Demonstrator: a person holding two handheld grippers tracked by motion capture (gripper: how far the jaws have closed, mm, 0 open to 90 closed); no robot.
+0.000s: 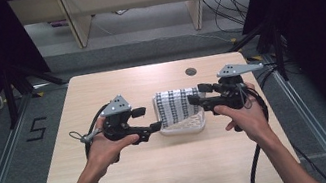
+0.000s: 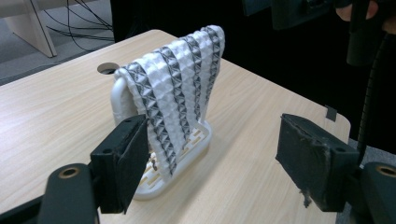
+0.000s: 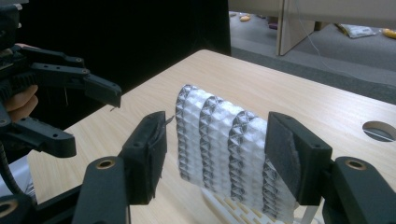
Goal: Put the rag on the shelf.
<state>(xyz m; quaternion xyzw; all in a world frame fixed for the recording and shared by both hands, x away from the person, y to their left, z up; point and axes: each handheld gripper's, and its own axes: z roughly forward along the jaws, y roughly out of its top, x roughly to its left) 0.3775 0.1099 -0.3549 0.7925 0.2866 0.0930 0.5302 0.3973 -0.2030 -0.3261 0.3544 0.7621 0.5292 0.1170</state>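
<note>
Hands at a pale wooden table (image 1: 165, 172) bring two grippers in on a white rack (image 1: 183, 127) standing at mid-table, a black-and-white patterned cloth (image 1: 177, 105) draped over its top bar and hanging down both sides. At left, the left gripper (image 1: 148, 119) sits just beside the rack's near left corner, jaws spread wide and holding nothing; in the left gripper view its left jaw lies close against the cloth's hanging edge, though contact cannot be confirmed. The cloth's folded ridge runs left to right across the table, between the two tools. At right, the right gripper (image 1: 197, 94) hovers at the cloth's upper right end, jaws likewise wide apart and empty, bracketing the fabric. The right one appears better placed for a pinch.
</note>
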